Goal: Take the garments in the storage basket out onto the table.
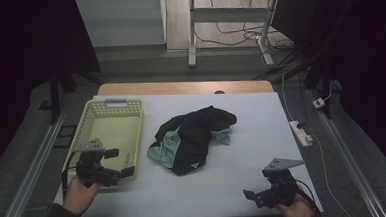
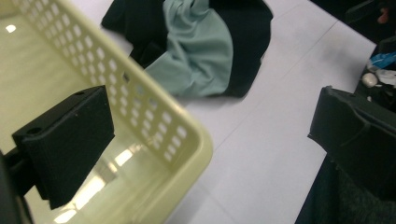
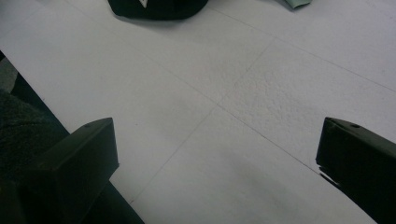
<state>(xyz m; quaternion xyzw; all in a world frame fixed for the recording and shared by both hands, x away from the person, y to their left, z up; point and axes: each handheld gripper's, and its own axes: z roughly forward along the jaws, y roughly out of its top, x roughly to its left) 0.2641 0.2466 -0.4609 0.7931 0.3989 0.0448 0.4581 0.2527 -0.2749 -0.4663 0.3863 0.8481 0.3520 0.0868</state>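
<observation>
A crumpled black and mint-green garment [image 1: 192, 138] lies in the middle of the white table [image 1: 255, 140]. To its left stands a pale yellow perforated basket [image 1: 112, 106] with nothing in it. My left gripper [image 1: 119, 162] hovers open over the basket's near right corner. In the left gripper view the basket's rim [image 2: 154, 93] runs between the wide-apart jaws of that gripper [image 2: 210, 116], with the garment [image 2: 201, 51] beyond. My right gripper [image 1: 253, 196] is open above bare table near the front right edge. In the right gripper view that gripper [image 3: 217, 140] spans bare table, with the garment's black edge [image 3: 159, 8] far ahead.
A strip of wooden tabletop [image 1: 185, 87] shows along the far edge. On the floor to the right lies a white power strip [image 1: 301, 133] with cables. A desk frame [image 1: 192, 33] stands behind the table. The person's dark sleeve [image 2: 345, 196] shows at the lower right of the left gripper view.
</observation>
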